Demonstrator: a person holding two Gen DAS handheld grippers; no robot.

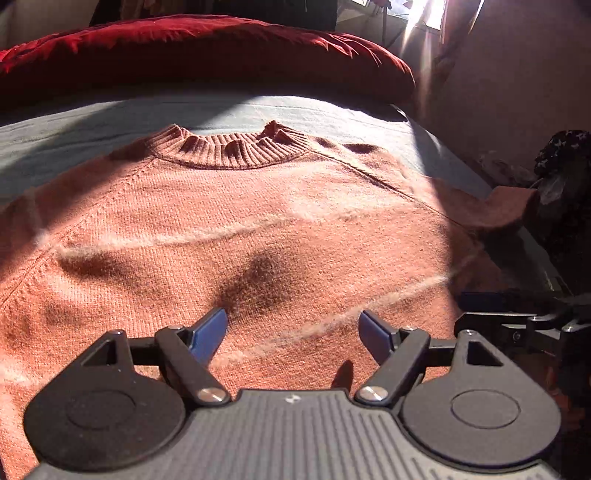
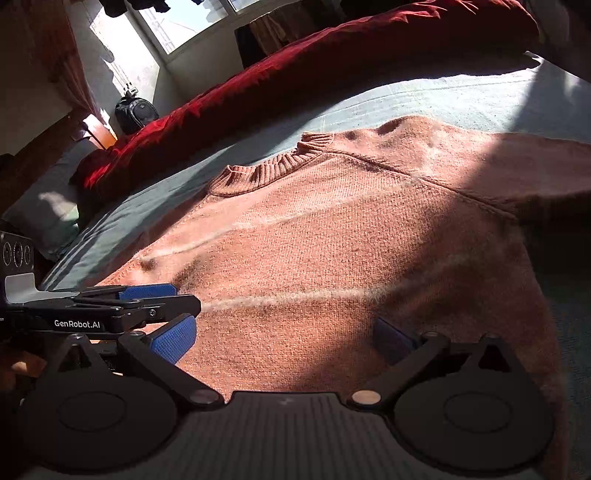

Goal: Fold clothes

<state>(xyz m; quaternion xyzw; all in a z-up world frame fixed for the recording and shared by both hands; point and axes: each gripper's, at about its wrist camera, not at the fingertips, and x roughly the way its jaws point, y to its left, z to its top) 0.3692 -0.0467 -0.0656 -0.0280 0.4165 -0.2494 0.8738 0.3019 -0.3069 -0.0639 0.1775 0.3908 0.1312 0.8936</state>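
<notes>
A salmon knit sweater lies flat and face up on a grey-blue bed sheet. Its ribbed collar points away from me. One sleeve reaches the bed's right edge and bends up there. My left gripper hovers open over the lower body of the sweater, with nothing between its blue pads. My right gripper is open over the same area, just to the right. The left gripper shows at the left edge of the right wrist view.
A bulky red duvet lies across the far side of the bed. A bright window and a black backpack are beyond it. A wall and a dark speckled bundle flank the bed's right edge.
</notes>
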